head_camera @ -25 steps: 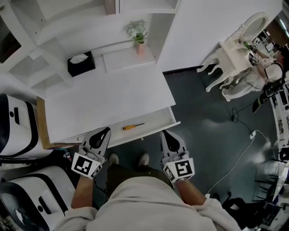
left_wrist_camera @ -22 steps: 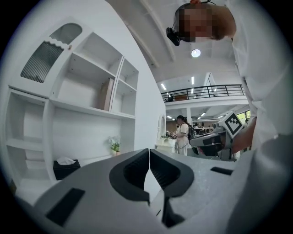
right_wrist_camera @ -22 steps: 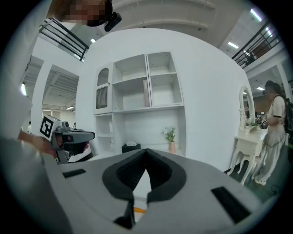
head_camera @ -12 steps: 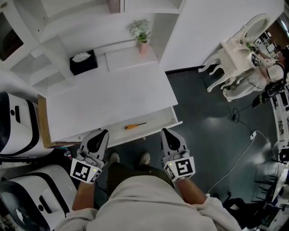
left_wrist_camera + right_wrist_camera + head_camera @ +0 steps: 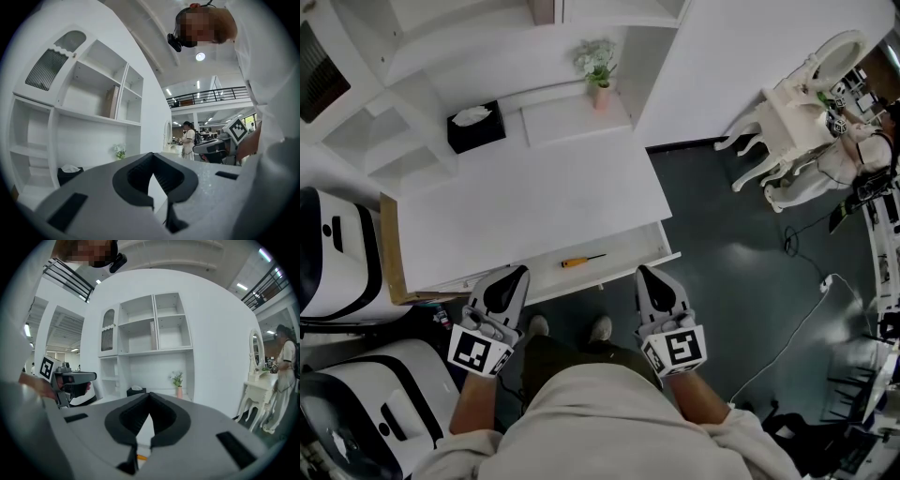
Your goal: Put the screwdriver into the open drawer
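The screwdriver point(image 5: 580, 261) with the orange handle lies inside the open drawer point(image 5: 628, 255) of the white desk point(image 5: 534, 197). The left gripper point(image 5: 514, 273) is closed tight with nothing in it. The right gripper point(image 5: 645, 274) is closed and empty too. Both grippers sit just in front of the drawer, one on each side of the screwdriver, not touching it.

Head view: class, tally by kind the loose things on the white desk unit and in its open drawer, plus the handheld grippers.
screwdriver: 1
tissue box: 1
potted plant: 1
grippers: 2 (left gripper, right gripper)
Total: 5
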Tool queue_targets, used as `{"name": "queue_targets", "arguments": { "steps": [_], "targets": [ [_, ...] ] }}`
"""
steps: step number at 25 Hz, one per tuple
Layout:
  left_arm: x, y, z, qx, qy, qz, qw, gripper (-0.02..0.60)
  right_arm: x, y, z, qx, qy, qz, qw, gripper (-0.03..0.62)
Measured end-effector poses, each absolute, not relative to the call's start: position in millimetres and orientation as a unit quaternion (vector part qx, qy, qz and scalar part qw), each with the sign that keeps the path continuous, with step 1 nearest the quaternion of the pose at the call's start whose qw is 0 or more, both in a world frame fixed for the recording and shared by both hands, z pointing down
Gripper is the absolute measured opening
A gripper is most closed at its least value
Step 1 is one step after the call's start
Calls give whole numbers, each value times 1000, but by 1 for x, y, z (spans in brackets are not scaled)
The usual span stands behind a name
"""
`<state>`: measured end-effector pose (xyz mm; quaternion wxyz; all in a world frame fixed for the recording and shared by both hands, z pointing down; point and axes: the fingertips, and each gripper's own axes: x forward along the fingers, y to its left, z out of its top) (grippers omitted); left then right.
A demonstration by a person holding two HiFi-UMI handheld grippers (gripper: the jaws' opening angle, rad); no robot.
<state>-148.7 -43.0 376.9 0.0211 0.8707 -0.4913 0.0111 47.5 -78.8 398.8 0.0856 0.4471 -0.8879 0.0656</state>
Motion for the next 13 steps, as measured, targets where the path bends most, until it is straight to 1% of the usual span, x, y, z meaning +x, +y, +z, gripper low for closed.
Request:
{"name": "queue_targets", "arguments": {
  "steps": [13],
  "targets": [
    [-142,-51,381,874,-485,17,22,3,52,-84,401,447,-888,66,88,3]
  ]
}}
